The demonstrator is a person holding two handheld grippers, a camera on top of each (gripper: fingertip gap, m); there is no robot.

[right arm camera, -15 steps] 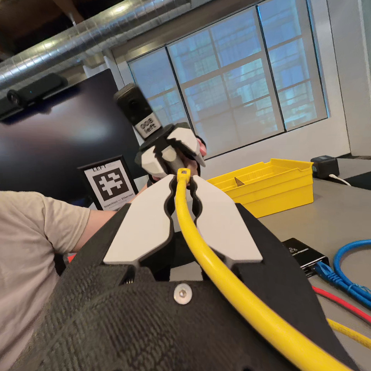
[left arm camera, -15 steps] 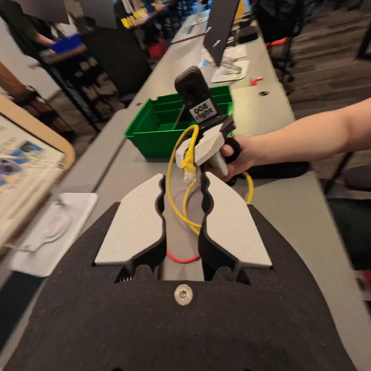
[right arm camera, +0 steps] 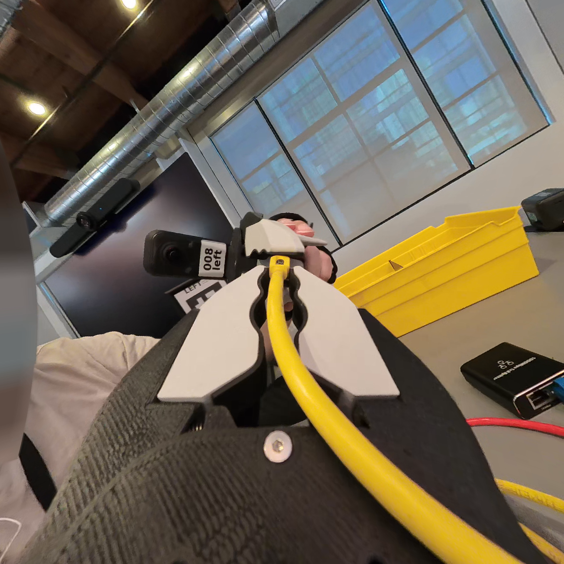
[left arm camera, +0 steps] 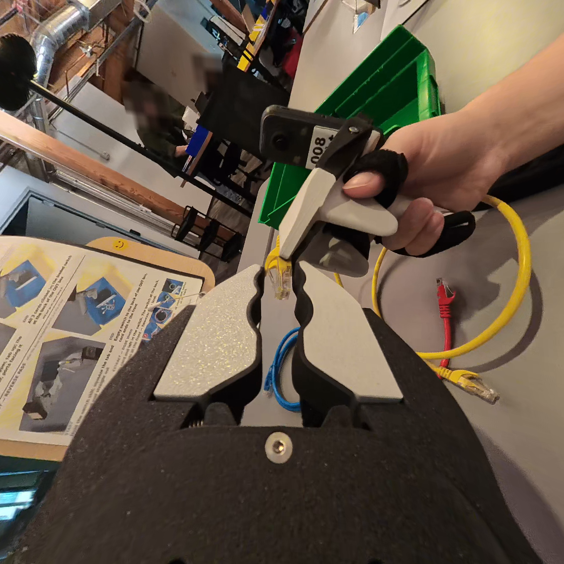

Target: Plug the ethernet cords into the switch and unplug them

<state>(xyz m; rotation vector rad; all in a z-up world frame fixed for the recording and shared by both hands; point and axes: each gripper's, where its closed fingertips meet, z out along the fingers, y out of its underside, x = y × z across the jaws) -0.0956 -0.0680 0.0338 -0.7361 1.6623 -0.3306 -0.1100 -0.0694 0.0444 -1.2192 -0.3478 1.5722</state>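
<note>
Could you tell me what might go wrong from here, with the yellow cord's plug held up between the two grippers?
1. The clear plug on the yellow ethernet cord sits between the left gripper's pads, which seem barely to touch it; if the right gripper lets go early, it may drop.
2. Closing on the plug's latch tab could bend it.
3. The cord's loose loop lies across the red cord and could drag it.

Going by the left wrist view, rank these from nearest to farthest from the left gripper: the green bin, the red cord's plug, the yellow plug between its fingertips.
From the left gripper:
1. Yellow plug, between the fingertips.
2. Red cord's plug, lying on the table to the right.
3. Green bin, far back, behind the right gripper.
</note>
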